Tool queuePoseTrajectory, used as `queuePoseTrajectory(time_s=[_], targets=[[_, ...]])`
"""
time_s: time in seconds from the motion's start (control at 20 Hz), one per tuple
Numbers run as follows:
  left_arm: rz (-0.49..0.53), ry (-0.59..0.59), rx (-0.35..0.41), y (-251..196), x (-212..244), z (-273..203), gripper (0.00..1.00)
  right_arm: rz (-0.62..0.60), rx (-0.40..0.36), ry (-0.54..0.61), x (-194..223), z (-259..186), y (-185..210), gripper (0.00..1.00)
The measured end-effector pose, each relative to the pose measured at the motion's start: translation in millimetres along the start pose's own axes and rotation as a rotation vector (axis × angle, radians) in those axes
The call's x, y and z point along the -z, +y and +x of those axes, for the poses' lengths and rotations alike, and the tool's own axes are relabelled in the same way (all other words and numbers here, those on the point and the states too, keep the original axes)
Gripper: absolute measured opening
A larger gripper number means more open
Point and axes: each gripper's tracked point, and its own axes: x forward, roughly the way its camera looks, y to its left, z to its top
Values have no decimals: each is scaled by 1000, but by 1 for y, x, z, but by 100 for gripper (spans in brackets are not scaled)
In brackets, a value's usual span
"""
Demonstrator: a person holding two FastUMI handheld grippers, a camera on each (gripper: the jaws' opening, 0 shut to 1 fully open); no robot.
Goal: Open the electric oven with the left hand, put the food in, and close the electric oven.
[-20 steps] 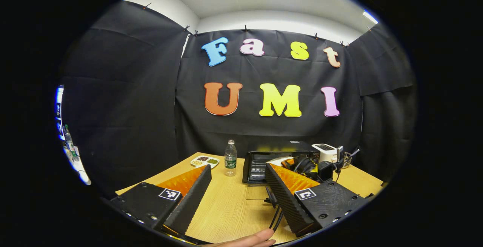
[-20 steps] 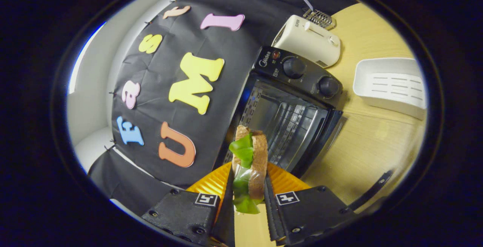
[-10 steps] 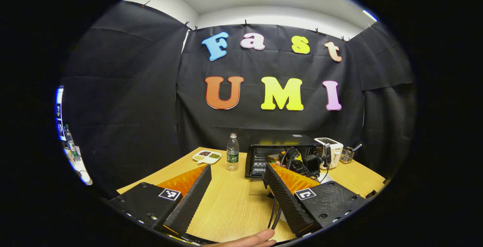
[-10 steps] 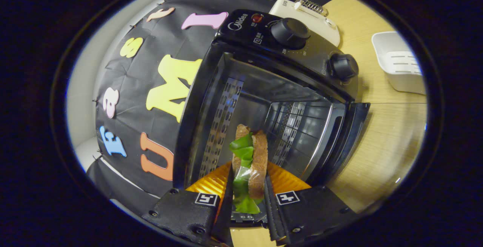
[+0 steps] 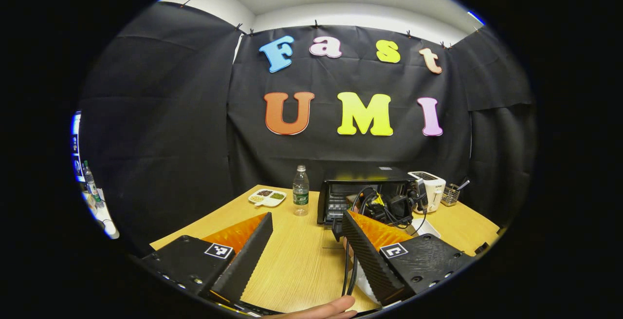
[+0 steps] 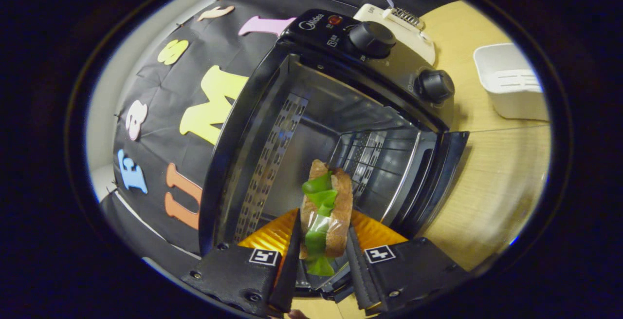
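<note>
At the mouth of the open electric oven (image 6: 340, 129), our right gripper (image 6: 321, 255) has both fingers clamped on the sandwich (image 6: 325, 216), bread with green lettuce, which hangs just inside the cavity above the dropped door (image 6: 428, 178); we judge it best to carry it deeper and low over the rack, level and clear of the perforated side wall, before letting go. Back over the near table (image 5: 297, 265), our left gripper (image 5: 304, 241) waits with fingers spread and empty, ready for the door. Beside the knobs (image 6: 372, 39), the panel reads "Midea".
</note>
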Motion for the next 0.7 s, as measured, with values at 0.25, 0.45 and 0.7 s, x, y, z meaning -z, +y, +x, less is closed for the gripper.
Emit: queuePoseTrajectory(time_s=[0.25,0.45,0.7], targets=[[-27,19,4,1,7,2,94,-211,21,10,5,3,2,51],[-53,25,18,2,9,2,94,-390,25,39,9,4,1,72],[-100,30,33,1,9,2,86,-522,22,91,9,6,4,67]])
